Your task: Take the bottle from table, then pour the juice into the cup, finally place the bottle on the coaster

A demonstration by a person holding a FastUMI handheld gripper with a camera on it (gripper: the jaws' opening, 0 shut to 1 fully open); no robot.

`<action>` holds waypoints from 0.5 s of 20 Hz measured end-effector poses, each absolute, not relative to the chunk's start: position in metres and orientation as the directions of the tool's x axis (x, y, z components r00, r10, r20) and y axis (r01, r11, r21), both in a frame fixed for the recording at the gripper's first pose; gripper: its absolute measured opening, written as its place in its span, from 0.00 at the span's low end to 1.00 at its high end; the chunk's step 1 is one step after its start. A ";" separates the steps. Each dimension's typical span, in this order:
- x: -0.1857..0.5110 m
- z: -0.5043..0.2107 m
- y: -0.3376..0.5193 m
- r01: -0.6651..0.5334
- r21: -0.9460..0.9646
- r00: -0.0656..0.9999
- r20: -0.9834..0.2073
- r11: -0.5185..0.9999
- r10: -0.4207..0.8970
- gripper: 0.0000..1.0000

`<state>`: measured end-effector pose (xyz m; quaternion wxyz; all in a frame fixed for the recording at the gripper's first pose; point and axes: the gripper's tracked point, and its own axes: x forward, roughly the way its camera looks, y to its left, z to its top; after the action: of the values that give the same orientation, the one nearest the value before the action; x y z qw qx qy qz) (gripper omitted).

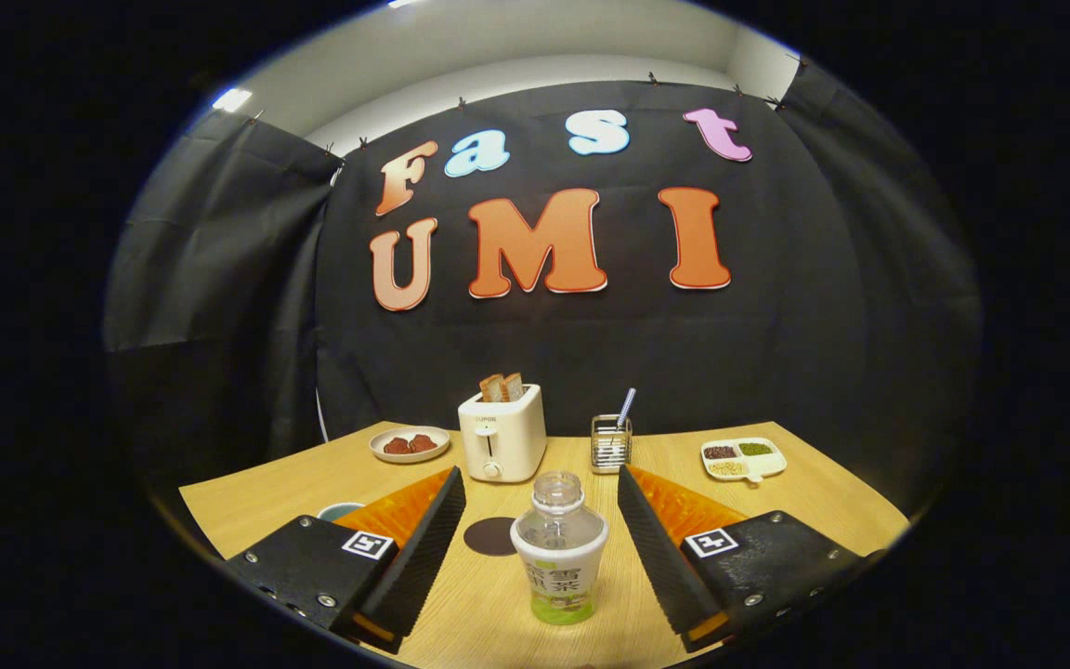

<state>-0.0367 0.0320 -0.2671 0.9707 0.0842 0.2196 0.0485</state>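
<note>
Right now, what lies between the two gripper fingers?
The bottle stands upright on the table between the open gripper's fingers, with bare wood either side of it. The dark coaster lies just behind it, toward the toaster.

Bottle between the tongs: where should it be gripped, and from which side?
Grip the bottle around its labelled middle, coming in level from the front. It stands upright with no cap, and the open tongs already sit either side. The narrow neck would probably give less hold.
</note>
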 end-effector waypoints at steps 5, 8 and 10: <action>-0.042 -0.303 0.034 -0.048 0.149 0.881 -0.460 0.988 0.112 0.98; -0.046 -0.329 0.037 -0.034 0.145 0.859 -0.501 0.989 0.103 0.98; -0.050 -0.345 0.039 -0.026 0.151 0.843 -0.528 0.988 0.103 0.97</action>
<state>-0.0496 0.0393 -0.3451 0.9575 0.0689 0.2781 0.0338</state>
